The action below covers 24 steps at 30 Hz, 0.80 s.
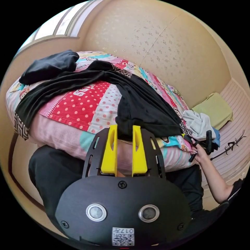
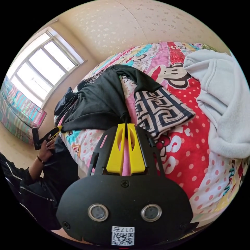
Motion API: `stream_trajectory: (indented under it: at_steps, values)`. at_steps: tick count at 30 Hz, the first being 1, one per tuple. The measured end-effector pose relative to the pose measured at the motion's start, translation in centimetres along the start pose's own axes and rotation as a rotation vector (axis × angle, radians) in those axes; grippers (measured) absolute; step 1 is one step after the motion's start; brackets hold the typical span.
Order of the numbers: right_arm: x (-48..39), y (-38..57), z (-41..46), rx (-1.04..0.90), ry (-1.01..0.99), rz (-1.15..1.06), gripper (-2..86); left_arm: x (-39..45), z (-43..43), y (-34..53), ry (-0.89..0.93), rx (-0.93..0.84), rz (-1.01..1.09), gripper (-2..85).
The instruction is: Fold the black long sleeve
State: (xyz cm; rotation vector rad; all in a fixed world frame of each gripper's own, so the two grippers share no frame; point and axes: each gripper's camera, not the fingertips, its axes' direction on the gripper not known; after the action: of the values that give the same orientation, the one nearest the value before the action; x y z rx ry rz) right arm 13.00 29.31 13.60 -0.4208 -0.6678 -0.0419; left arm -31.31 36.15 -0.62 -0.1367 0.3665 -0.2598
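The black long sleeve [image 1: 140,104] lies spread across a patchwork bed cover [image 1: 86,104], one sleeve trailing to a key-patterned cuff [image 1: 20,125]. My left gripper [image 1: 125,130] is open at the bed's near edge, the shirt's hem hanging between its yellow jaws. In the right gripper view the shirt [image 2: 99,104] stretches toward the window, and its other patterned cuff [image 2: 161,112] lies folded over just beyond my right gripper [image 2: 125,125], which is shut on a black edge of the shirt. A hand holds each gripper: the right one [image 1: 191,142] at the shirt's far corner, the left one [image 2: 58,129] at the hem.
A second dark garment [image 1: 49,65] is bunched at the far end of the bed. A white sweatshirt [image 2: 224,104] lies beside the shirt, with a yellow-green cloth [image 1: 216,109] past it. The person's dark-clad legs [image 1: 52,172] press against the bed's edge. A window [image 2: 41,70] is on the wall.
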Motion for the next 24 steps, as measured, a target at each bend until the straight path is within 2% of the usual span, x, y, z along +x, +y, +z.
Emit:
stream_trajectory:
  at_steps: [1,4,6,9,11,13,15,22,24]
  values:
    - [-0.2,0.0,-0.1,-0.001,0.003,-0.002,1.8,0.2,-1.0,-0.2,0.064,0.021,0.016,3.9]
    - [-1.4,-0.4,-0.4,-0.049,-0.022,-0.085,1.9,1.0,-5.1,-0.3,0.085,0.146,0.097,3.3]
    - [-2.6,-0.5,-2.1,-0.085,-0.124,-0.113,1.9,0.4,-7.3,-0.3,0.133,0.174,0.111,3.1]
    - [-4.8,0.7,-5.4,0.021,-0.266,-0.124,2.2,-2.2,-11.2,0.7,0.291,0.264,0.063,3.2]
    - [-5.9,1.3,-5.6,0.035,-0.261,-0.153,2.6,-4.7,-13.2,2.0,0.300,0.299,-0.002,3.2]
    - [-6.7,1.5,-4.1,-0.027,-0.229,-0.207,3.5,-6.3,-13.6,2.8,0.270,0.290,-0.036,3.3]
    - [-7.8,1.1,-1.0,-0.221,-0.203,-0.246,6.1,-7.6,-13.5,3.4,0.239,0.277,-0.091,3.4]
    - [-11.7,0.0,-1.5,-0.217,-0.196,-0.248,12.1,-9.0,-14.0,3.8,0.278,0.295,-0.115,3.6]
    - [-13.7,-0.3,-1.5,-0.263,-0.121,-0.273,13.4,-9.4,-14.0,3.8,0.310,0.316,-0.125,3.4]
